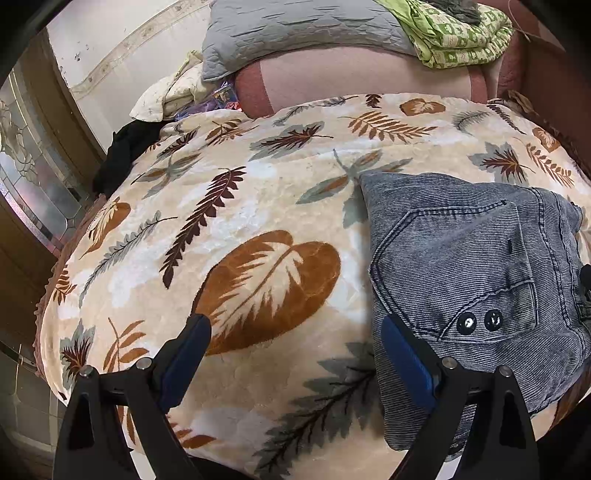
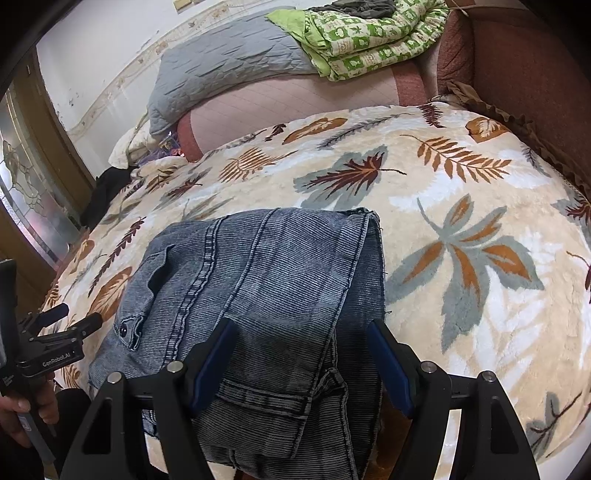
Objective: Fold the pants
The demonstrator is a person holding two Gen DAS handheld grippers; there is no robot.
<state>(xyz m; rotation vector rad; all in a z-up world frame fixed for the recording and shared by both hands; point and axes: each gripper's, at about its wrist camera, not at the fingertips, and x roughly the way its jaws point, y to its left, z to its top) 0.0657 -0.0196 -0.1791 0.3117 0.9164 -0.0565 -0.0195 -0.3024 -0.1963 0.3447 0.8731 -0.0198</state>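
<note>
Both my tools, left tool [image 1: 291,343] and right tool [image 2: 303,350], hang apart over the folded pants [image 2: 266,280], so I'd press the bundle flat, edges squared.

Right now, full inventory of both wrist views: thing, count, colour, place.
pants: 1, blue-grey denim, folded, near edge of blanket
leaf blanket: 1, cream with brown and grey leaves, covers the bed
grey quilted pillow: 1, grey, far end
green bedding: 1, green and white print, folded, far right
dark garment: 1, black, bed's left edge
left gripper: 1, black with blue pads, open, over blanket beside pants
right gripper: 1, black with blue pads, open, over pants
hand: 1, holds left gripper's handle
</note>
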